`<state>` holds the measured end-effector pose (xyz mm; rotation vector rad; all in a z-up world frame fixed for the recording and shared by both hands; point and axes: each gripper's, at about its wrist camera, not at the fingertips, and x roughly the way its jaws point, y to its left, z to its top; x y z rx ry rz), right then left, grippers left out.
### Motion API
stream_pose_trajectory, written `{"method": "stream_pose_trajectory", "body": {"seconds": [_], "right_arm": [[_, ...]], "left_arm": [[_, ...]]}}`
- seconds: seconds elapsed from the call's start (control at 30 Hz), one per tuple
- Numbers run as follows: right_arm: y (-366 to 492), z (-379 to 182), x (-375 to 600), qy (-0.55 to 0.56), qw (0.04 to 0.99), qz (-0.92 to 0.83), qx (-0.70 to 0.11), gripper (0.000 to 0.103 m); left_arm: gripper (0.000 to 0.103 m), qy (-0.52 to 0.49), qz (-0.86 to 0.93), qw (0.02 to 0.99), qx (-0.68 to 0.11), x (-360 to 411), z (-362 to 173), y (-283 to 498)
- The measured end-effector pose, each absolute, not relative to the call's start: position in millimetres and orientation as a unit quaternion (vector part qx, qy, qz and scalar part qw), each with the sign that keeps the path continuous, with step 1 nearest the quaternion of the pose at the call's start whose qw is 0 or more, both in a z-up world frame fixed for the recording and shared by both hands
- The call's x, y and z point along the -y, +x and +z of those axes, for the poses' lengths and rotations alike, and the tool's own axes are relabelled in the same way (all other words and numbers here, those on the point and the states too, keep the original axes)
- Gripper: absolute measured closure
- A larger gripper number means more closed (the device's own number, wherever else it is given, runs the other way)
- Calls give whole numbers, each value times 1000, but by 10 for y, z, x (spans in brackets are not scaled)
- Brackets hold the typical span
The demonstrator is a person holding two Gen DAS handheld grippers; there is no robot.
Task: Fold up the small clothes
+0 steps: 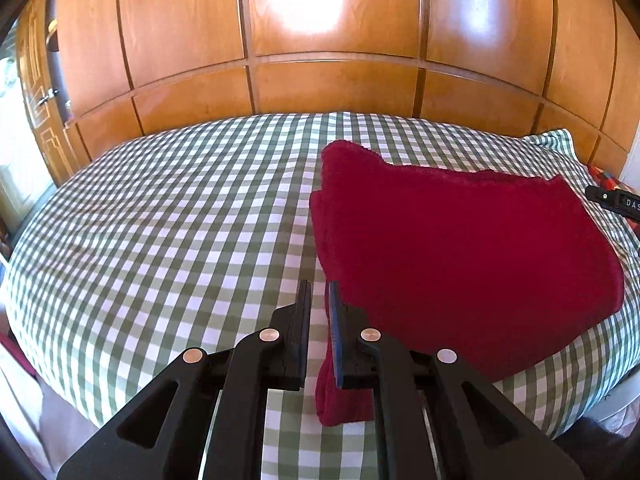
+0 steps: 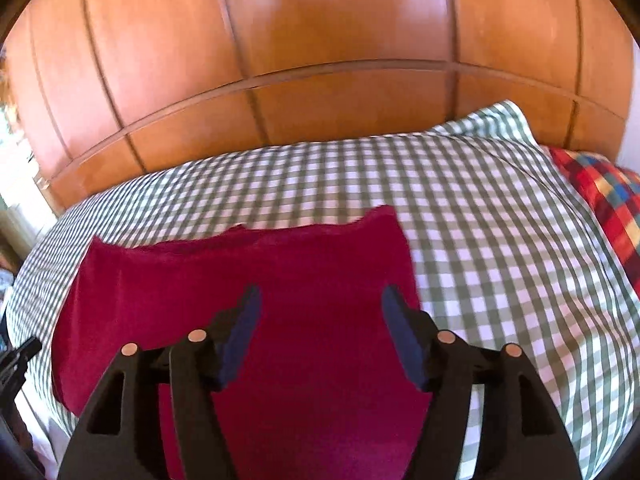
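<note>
The red garment (image 1: 460, 248) lies on the checked bed (image 1: 160, 220), already doubled over, its layered edges showing along the far side. The left gripper (image 1: 320, 300) is clenched almost to nothing, and a strip of the red cloth appears to run down between its jaws at the garment's near left corner, so it looks to be grasping that corner; whether the pads truly bite the fabric I cannot tell for certain. The right gripper (image 2: 320, 300) is released, jaws wide, hovering over the garment's right half with nothing between them; the cloth lies beneath and ahead of the jaws, its right edge just beyond the right jaw.

The step in hand seems to be the next fold, with one corner held and the matching corner not yet taken. To do it well, the right jaws should drop on the near right corner, straddle all layers and close well inside the edge, so no under-layer slips free. Both corners should then rise level and travel together toward the far edge, keeping the cloth taut between the jaws so the crease runs straight. The fleece looks thick and soft; a shallow pinch will likely shed a layer. Lay the edges flush before letting go. The plaid pillow (image 2: 608, 208), far right of the jaws, is out of the way.
</note>
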<state>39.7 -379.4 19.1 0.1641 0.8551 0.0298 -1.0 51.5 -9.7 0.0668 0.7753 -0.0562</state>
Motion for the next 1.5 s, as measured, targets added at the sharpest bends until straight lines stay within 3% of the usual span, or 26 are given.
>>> {"method": "stream_pose_trajectory", "body": {"seconds": [0.5,0.73,0.8,0.83,0.87,1.03,1.07,1.13,1.17,1.3,1.4,1.5], "right_arm": [[689,46,4290,125,895,-59,-424,35],[766,-10,4484,151,886,-64,-433,35],[794,-14,4527,165,885,-57,-433,35],[813,-16,4542,168,884,-52,-433,35],[837,-21,4552,167,884,-53,-433,35],[992,-155,4542,164,877,-38,-450,35],[1035,-209,4528,160,873,-38,-459,37],[1123,-327,4478,148,861,-33,-485,81],[1114,-329,4447,138,864,-35,-483,96],[993,-192,4449,121,889,-55,-439,97],[1108,-442,4451,114,873,-75,-468,96],[1128,-581,4346,85,874,-89,-469,91]], "left_arm": [[95,55,-28,921,-386,-491,-121,347],[95,-30,-47,901,-430,-803,-226,811],[78,-51,-57,896,-438,-847,-240,926],[53,-64,-59,895,-438,-863,-239,996],[45,-70,-63,895,-436,-860,-236,1032],[46,-93,-91,886,-444,-791,-306,1286],[57,-96,-93,884,-448,-769,-347,1342],[83,-103,-105,875,-461,-723,-433,1437],[91,-98,-103,877,-459,-694,-448,1455],[92,-83,-88,896,-427,-626,-336,1404],[92,-18,-14,897,-441,-483,-499,1531],[85,21,18,895,-445,-337,-583,1530]]}}
